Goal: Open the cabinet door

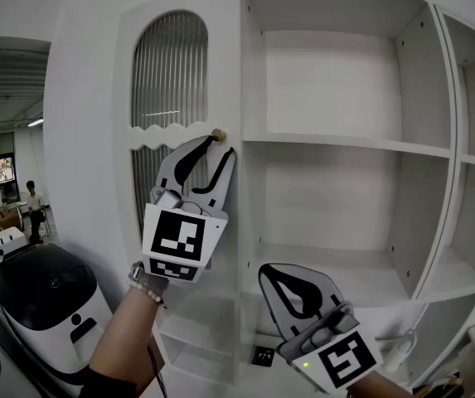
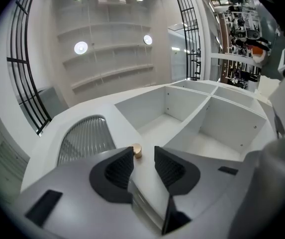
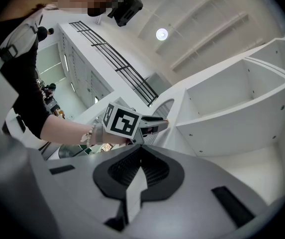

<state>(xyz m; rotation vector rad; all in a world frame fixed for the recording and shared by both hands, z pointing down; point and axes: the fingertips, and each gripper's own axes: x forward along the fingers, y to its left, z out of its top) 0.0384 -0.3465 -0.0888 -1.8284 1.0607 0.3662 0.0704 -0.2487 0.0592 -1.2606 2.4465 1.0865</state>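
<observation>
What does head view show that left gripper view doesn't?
Head view only: the marker cube on the left tool, the person's forearm with a bead bracelet, and a white machine with a black lid at lower left.

Left gripper view only: ceiling lights, black railings, and the ribbed faces of the tool's pads.

Both: the left tool open just short of the brass knob, the arched ribbed door panel, and the open white shelves.
</observation>
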